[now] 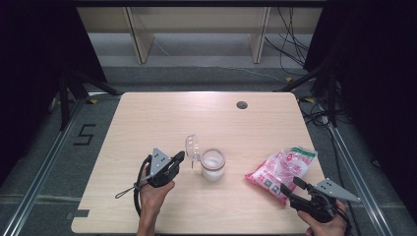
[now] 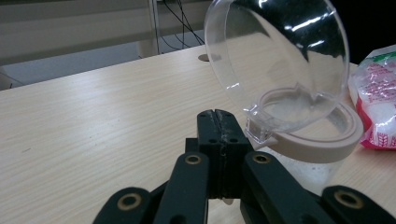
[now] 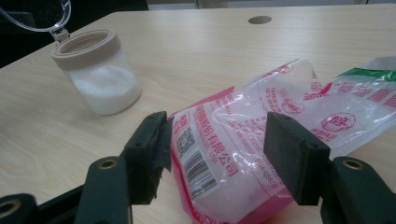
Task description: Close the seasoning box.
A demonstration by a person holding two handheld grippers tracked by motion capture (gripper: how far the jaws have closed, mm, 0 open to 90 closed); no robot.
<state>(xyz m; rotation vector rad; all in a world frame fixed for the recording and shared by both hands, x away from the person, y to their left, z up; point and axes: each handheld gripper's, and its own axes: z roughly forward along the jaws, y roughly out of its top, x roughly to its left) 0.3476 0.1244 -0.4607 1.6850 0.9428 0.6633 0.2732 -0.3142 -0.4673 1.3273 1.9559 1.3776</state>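
Jar of clear glass with a beige collar and white grains inside stands near the middle of the pale wood-grain bench in the high view, its clear domed lid tipped up on the left side. Left tool lies just left of the jar, tip close to the lid's hinge. Right tool sits at the near right edge, tips at the near end of a crinkled pink-and-clear plastic bag.

From the left gripper view, the left tool has its black jaws pressed flat together with nothing visible between them; the hinge tab of the lid is just right of the tip. Whether they touch is hard to tell. The bag is cut off at the right.

From the right gripper view, the right tool stands with jaws apart, straddling the bag; the left pad meets the film, the right is hard to judge. The jar stands far left, lid cropped.
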